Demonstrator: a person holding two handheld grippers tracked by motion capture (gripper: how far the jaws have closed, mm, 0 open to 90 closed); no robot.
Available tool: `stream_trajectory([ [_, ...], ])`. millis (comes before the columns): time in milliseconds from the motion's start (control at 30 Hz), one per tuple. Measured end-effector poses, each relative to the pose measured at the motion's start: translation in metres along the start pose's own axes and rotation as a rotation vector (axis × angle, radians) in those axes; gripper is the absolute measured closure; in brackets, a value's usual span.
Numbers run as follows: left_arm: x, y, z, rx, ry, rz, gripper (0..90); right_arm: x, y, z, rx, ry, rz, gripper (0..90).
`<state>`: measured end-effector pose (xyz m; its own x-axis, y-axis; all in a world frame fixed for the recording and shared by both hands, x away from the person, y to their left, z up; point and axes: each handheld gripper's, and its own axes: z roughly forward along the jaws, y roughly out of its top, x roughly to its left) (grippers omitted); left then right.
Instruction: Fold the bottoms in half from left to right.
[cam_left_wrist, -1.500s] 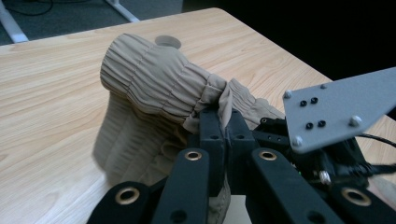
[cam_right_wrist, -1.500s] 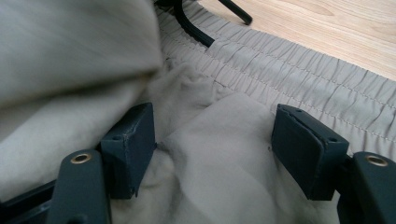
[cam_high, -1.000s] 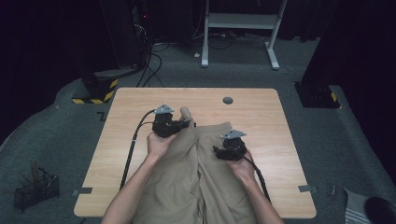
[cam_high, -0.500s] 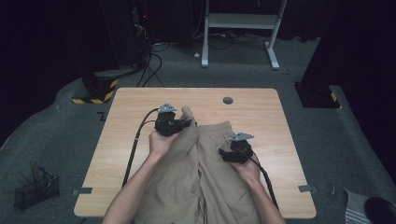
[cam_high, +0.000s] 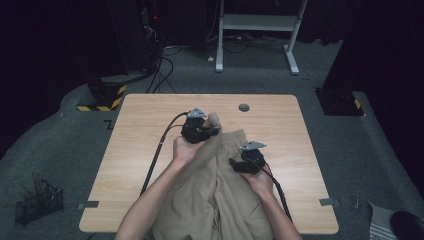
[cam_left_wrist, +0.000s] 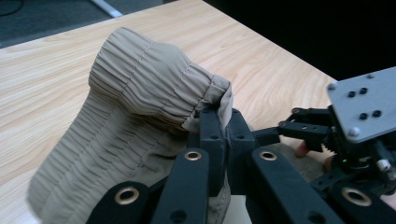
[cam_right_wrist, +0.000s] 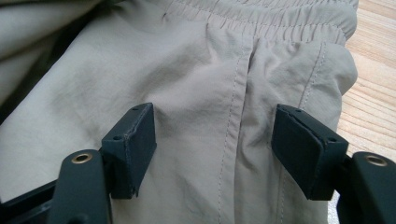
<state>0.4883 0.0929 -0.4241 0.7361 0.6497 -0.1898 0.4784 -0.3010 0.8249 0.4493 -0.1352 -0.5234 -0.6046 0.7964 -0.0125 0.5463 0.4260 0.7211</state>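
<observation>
Khaki trousers (cam_high: 220, 190) sprawl over the table (cam_high: 140, 150), elastic waistband (cam_left_wrist: 154, 84) bunched and clamped tight in the left gripper (cam_left_wrist: 223, 126) to lift that corner, while the right gripper (cam_right_wrist: 215, 149) hangs spread wide just over the flat cloth, probably picking its next pinch.

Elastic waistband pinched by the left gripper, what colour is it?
Khaki beige elastic waistband, clearest in the left gripper view.

A wooden desk (cam_high: 140, 150) with a round grommet (cam_high: 244, 107) near its far edge. On the grey floor, a wire basket (cam_high: 37, 204) at left, a white frame (cam_high: 257, 30) beyond, cables (cam_high: 167, 57) trailing.
</observation>
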Motion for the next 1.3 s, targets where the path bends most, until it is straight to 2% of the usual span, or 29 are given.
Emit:
stream_trajectory([
  [100, -0.006, 0.002, 0.008, 0.002, -0.016, 0.006, 88.0, 0.0, 0.0, 0.0, 0.0, 0.0, 0.0, 30.7],
  [133, -0.01, 0.002, 0.016, 0.014, -0.028, 0.012, 88.0, 0.0, 0.0, 0.0, 0.0, 0.0, 0.001, 30.7],
  [233, -0.014, 0.0, 0.026, 0.032, -0.035, 0.018, 87.9, 0.0, 0.0, 0.0, 0.0, 0.0, 0.001, 30.7],
  [267, -0.015, -0.002, 0.035, 0.048, -0.038, 0.02, 87.8, 0.0, 0.0, 0.0, 0.0, 0.0, 0.001, 30.7],
  [300, -0.015, -0.002, 0.035, 0.048, -0.038, 0.02, 87.8, 0.0, 0.0, 0.0, 0.0, -0.001, 0.001, 30.7],
  [333, -0.015, -0.005, 0.043, 0.053, -0.044, 0.011, 87.7, 0.0, 0.0, 0.0, 0.0, -0.001, 0.001, 30.7],
  [367, -0.015, -0.005, 0.043, 0.053, -0.044, 0.011, 87.6, 0.0, 0.0, 0.0, 0.0, -0.001, 0.001, 30.7],
  [433, -0.015, -0.011, 0.055, 0.062, -0.054, -0.01, 87.3, 0.0, 0.0, 0.0, 0.001, -0.001, 0.001, 30.7],
  [500, -0.015, -0.012, 0.059, 0.067, -0.054, -0.009, 87.0, 0.0, 0.0, 0.0, 0.001, -0.001, 0.001, 30.7],
  [600, -0.015, -0.02, 0.074, 0.099, -0.069, -0.033, 85.8, 0.0, 0.0, 0.0, 0.001, -0.002, 0.0, 30.7],
  [633, -0.015, -0.02, 0.074, 0.099, -0.069, -0.033, 84.7, 0.0, 0.0, 0.0, 0.001, -0.002, 0.0, 30.7],
  [700, -0.015, -0.026, 0.083, 0.131, -0.065, -0.038, 79.5, 0.0, 0.0, 0.0, 0.001, -0.003, 0.0, 30.7],
  [833, -0.016, -0.028, 0.081, 0.131, -0.063, -0.028, 70.6, 0.0, 0.0, 0.0, 0.001, -0.003, 0.001, 30.6],
  [867, -0.017, -0.028, 0.079, 0.126, -0.059, -0.023, 61.4, 0.0, 0.0, 0.0, 0.001, -0.003, 0.0, 30.7],
  [900, -0.017, -0.027, 0.075, 0.118, -0.054, -0.017, 61.4, 0.0, 0.0, 0.0, 0.001, -0.003, 0.0, 30.7],
  [1000, -0.019, -0.022, 0.058, 0.08, -0.042, -0.005, 47.4, 0.0, 0.0, 0.0, 0.0, -0.004, 0.001, 30.6],
  [1033, -0.019, -0.022, 0.058, 0.08, -0.042, -0.005, 45.7, 0.0, 0.0, 0.0, 0.0, -0.004, 0.001, 30.6],
  [1133, -0.018, -0.016, 0.04, 0.048, -0.024, 0.002, 42.4, 0.0, 0.0, 0.0, 0.0, -0.005, 0.001, 30.6],
  [1167, -0.018, -0.016, 0.04, 0.048, -0.024, 0.002, 41.6, 0.0, 0.0, 0.0, 0.0, -0.005, 0.001, 30.6],
  [1200, -0.016, -0.015, 0.03, 0.028, -0.017, -0.003, 41.1, 0.0, 0.0, 0.0, 0.0, -0.005, 0.002, 30.7],
  [1233, -0.016, -0.015, 0.03, 0.028, -0.017, -0.003, 40.6, 0.001, 0.0, 0.0, 0.001, -0.005, 0.005, 30.7],
  [1300, -0.012, -0.018, 0.016, 0.016, -0.001, -0.008, 39.3, 0.0, 0.0, 0.0, 0.0, -0.005, 0.002, 30.6],
])
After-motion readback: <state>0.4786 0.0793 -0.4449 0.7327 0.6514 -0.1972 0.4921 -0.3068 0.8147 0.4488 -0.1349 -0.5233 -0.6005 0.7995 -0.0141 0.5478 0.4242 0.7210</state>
